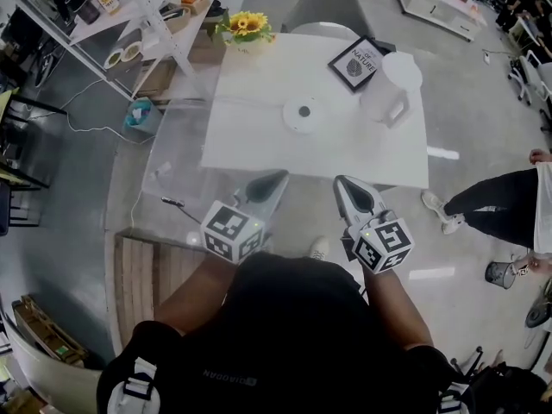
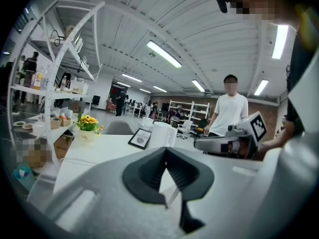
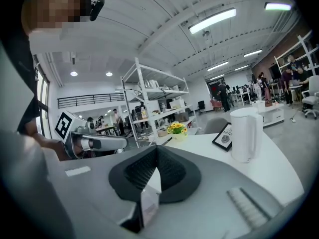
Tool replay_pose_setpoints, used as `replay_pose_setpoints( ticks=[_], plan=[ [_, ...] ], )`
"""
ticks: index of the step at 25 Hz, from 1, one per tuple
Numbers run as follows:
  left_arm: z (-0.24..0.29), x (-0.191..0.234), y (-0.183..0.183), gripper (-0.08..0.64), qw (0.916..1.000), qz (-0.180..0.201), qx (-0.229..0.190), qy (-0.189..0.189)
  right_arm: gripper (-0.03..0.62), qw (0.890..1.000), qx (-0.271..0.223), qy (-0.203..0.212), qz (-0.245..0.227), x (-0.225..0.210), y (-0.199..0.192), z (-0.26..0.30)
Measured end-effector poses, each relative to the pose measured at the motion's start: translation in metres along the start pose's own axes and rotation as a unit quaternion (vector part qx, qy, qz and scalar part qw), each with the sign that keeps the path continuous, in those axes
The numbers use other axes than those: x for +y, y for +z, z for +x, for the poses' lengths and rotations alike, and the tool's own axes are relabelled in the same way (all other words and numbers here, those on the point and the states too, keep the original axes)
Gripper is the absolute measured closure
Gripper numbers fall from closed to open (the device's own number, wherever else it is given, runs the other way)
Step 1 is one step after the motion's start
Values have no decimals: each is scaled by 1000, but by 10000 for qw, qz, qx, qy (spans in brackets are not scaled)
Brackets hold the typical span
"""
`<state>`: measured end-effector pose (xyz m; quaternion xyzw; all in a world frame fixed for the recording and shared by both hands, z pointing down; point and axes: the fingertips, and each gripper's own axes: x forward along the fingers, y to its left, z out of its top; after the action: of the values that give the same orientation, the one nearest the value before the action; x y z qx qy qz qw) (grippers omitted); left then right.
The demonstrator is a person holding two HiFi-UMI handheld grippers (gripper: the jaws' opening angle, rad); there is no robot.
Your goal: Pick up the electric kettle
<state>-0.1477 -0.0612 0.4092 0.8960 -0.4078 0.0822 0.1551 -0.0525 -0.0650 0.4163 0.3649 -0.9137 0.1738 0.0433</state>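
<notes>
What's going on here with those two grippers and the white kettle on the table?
A person holds a two-jaw gripper in each hand at the near edge of a white rectangular table. The left gripper and right gripper are both shut and empty. The white plastic electric kettle stands untouched at the table's far right, beside its round white base.

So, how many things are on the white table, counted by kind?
Electric kettle: 1
Kettle base: 1
Framed picture: 1
Pot of yellow flowers: 1
Total: 4
</notes>
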Motion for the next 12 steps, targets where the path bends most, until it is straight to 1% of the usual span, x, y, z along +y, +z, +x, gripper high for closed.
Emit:
replay_pose_setpoints(
  ticks=[6, 12],
  plan=[
    [-1, -1, -3, 557, 9999, -25, 48, -135, 588, 10000, 61, -60, 27, 2, -4, 2],
    [-8, 5, -2, 557, 9999, 4, 49, -126, 588, 9999, 36, -87, 39, 9, -5, 4]
  ],
)
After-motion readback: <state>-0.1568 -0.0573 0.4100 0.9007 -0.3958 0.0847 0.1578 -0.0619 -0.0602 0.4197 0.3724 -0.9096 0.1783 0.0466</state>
